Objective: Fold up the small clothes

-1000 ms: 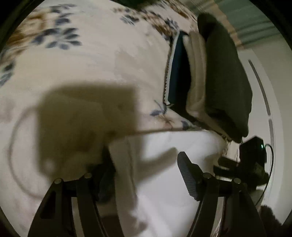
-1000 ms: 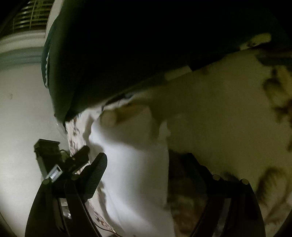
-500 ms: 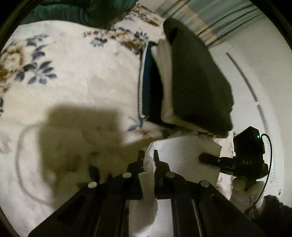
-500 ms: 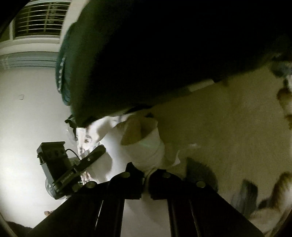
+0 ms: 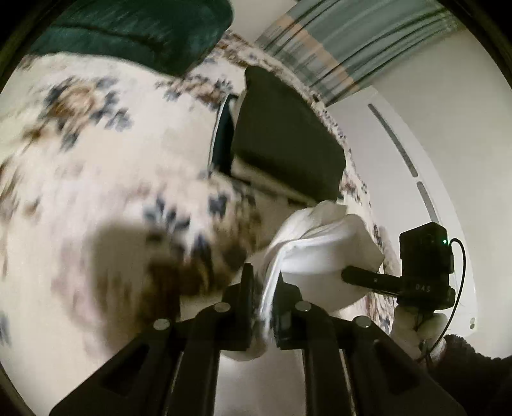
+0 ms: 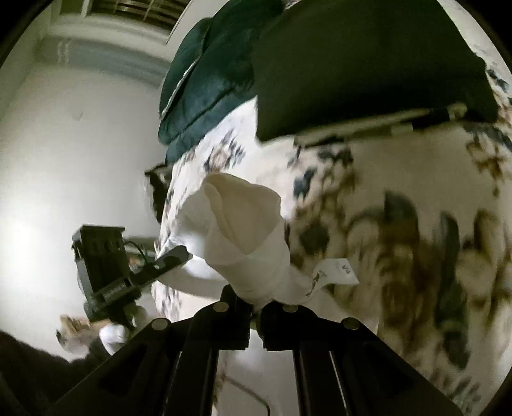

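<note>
A small white garment (image 5: 323, 252) hangs bunched between both grippers above the floral bed cover (image 5: 96, 179). My left gripper (image 5: 264, 288) is shut on one edge of it. My right gripper (image 6: 254, 300) is shut on the other edge of the white garment (image 6: 243, 230), whose label (image 6: 336, 270) sticks out to the right. The right gripper also shows in the left wrist view (image 5: 368, 280), and the left gripper shows in the right wrist view (image 6: 172, 256), each pinching the cloth. Both views are blurred.
A stack of folded clothes (image 5: 281, 137) with a dark piece on top lies on the bed beyond the garment; it also shows in the right wrist view (image 6: 352, 70). A dark green pillow (image 5: 144, 28) lies at the far end. A white wall (image 6: 64, 144) is beside the bed.
Both grippers went from open around the flat white garment to shut on it. They have since lifted it off the bed, and it now hangs bunched between them.
</note>
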Motion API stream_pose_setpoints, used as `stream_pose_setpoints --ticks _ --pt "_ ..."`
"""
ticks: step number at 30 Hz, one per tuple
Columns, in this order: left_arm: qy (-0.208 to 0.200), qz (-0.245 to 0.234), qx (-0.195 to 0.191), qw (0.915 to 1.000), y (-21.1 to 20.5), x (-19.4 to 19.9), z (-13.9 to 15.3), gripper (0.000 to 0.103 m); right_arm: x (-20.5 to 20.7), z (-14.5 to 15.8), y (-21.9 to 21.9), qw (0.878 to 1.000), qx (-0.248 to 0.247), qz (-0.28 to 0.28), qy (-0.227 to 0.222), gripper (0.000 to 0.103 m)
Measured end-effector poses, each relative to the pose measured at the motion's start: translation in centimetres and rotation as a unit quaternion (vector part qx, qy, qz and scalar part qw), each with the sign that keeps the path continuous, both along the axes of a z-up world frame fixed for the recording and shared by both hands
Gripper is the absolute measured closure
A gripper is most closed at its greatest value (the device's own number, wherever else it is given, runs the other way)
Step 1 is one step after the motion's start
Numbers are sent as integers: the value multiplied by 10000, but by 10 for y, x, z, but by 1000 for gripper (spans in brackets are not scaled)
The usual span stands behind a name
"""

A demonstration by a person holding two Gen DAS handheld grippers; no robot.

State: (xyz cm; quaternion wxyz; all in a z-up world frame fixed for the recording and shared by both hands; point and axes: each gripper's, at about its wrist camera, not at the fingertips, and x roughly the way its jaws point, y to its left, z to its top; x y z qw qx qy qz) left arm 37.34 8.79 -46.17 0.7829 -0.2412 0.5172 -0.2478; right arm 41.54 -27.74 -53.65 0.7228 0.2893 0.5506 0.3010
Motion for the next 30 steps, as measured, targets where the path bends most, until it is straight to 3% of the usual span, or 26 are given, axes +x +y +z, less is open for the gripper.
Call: stream_pose_setpoints --ticks 1,3,4,7,9,13,20,22,26,28,30 --pt "88 24 25 10000 0 -10 -2 82 -20 -2 -2 9999 -45 93 -5 95" --pt "348 147 71 9993 8 -41 -10 53 -52 -2 5 9992 -226 330 51 92" --pt "524 264 32 9983 14 -60 -16 39 -69 -7 7 9983 -224 490 218 85" --pt "1053 538 38 9930 31 -105 -37 38 -134 -25 3 9940 -496 800 562 56" --pt "1387 742 71 9875 43 -133 -48 38 -159 -33 2 9900 -668 954 793 48" --pt "1461 958 250 9843 53 -153 -46 38 -194 -40 -18 9884 -651 779 1128 48" --pt "705 594 823 9923 9 -107 -34 38 -182 -54 -28 9895 -146 -576 1316 48" --pt "614 346 1187 9904 -12 -89 -50 38 -173 -60 -9 9883 -320 -689 1321 48" --pt "887 -152 1960 9765 -39 -80 -97 38 -165 -88 32 9780 -1318 -491 1544 51" --pt "848 -309 2109 9733 -42 -86 -105 38 -171 -105 39 9701 -1480 -381 1885 51" --pt "822 -334 1986 9760 -36 -95 -95 38 -177 -105 34 9692 -1367 -447 2000 51"
